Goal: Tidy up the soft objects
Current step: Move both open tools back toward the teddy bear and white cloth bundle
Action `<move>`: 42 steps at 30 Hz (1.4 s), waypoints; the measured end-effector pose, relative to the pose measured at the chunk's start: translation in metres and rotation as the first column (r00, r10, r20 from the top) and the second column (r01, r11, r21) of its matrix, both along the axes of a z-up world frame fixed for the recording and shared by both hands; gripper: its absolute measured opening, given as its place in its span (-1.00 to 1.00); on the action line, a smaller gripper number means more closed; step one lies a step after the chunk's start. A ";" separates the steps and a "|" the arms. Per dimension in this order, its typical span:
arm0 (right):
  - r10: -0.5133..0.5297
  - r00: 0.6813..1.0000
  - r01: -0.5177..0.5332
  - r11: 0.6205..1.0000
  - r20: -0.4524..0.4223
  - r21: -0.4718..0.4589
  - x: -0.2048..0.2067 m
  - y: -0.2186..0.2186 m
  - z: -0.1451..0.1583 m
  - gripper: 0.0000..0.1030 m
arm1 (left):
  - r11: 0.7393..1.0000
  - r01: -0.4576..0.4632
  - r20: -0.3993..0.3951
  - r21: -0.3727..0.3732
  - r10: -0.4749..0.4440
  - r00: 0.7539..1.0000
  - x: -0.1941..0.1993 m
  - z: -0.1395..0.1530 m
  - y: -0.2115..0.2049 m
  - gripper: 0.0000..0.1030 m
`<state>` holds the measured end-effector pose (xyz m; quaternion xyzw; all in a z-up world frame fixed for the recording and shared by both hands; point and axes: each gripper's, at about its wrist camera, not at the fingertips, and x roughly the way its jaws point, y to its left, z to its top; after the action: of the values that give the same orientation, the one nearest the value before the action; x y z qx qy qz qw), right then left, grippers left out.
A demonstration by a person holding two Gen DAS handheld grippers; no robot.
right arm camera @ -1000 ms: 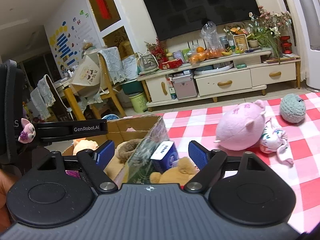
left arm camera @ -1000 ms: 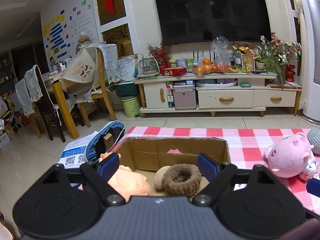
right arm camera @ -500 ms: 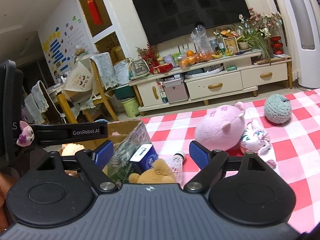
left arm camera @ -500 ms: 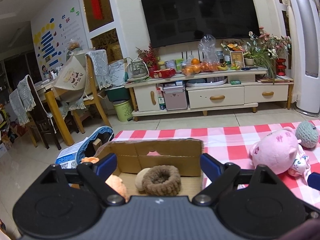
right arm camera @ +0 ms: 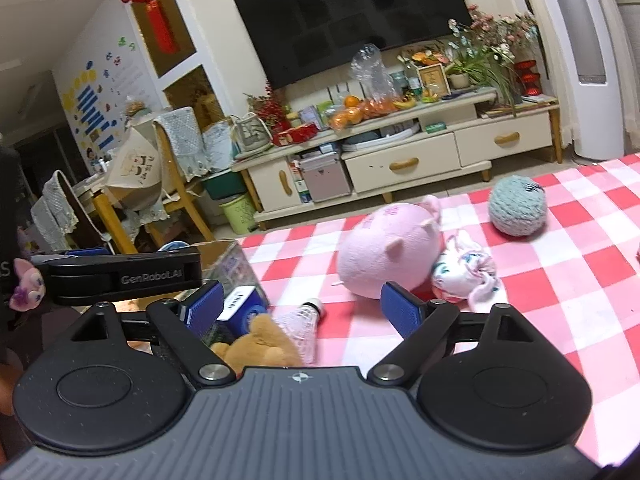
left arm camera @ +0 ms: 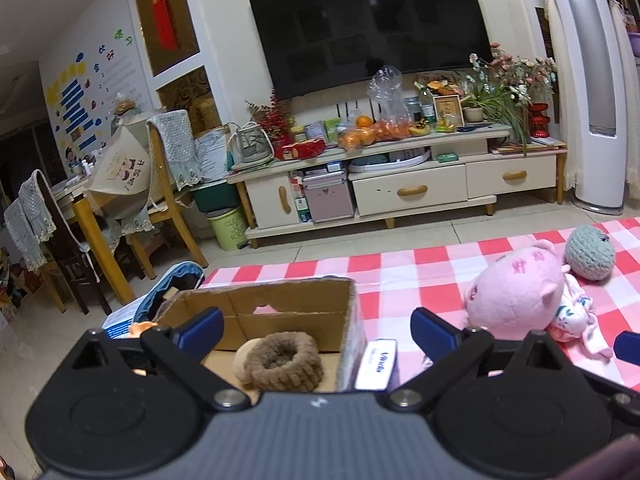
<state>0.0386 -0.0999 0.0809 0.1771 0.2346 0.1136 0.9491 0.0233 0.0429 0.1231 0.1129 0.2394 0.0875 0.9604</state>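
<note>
Jaws of the left gripper (left arm camera: 316,330) are opening, nothing pinched, over the cardboard box (left arm camera: 280,316) where the brown ring (left arm camera: 283,361) lies dropped; its right wall is close. Right gripper (right arm camera: 302,306) jaws gape above the teddy (right arm camera: 260,344), checked bench (right arm camera: 560,280) free beyond, pink pig (right arm camera: 388,256) near.

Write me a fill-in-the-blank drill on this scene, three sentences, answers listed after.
1. The fuzzy brown ring-shaped scrunchie lies inside the open ____ box.
2. The round pink plush pig rests on a red-and-white ____ cloth.
3. The grey-green crocheted ball sits on the cloth, outside the box, to the ____ of the pig in both views.

Missing words: cardboard; checked; right
</note>
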 end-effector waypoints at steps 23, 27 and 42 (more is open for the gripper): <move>-0.169 0.984 0.166 0.985 -0.064 -0.043 0.008 -0.018 -0.017 1.00 | 0.992 0.123 -0.009 -0.010 -0.123 0.992 -0.005 -0.007 -0.033 0.98; -0.182 0.979 0.175 0.982 -0.097 -0.078 0.018 -0.020 -0.027 1.00 | 0.987 0.158 -0.019 -0.015 -0.158 0.987 -0.005 -0.011 -0.040 0.98; -0.134 0.979 0.097 0.969 -0.154 -0.225 0.072 -0.015 -0.059 1.00 | 0.970 0.241 -0.040 -0.038 -0.242 0.969 -0.001 -0.021 -0.050 0.98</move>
<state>0.1107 -0.1146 0.0221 0.0949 0.3142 0.0164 0.9445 0.0218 -0.0069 0.1017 0.1274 0.2464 -0.0365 0.9601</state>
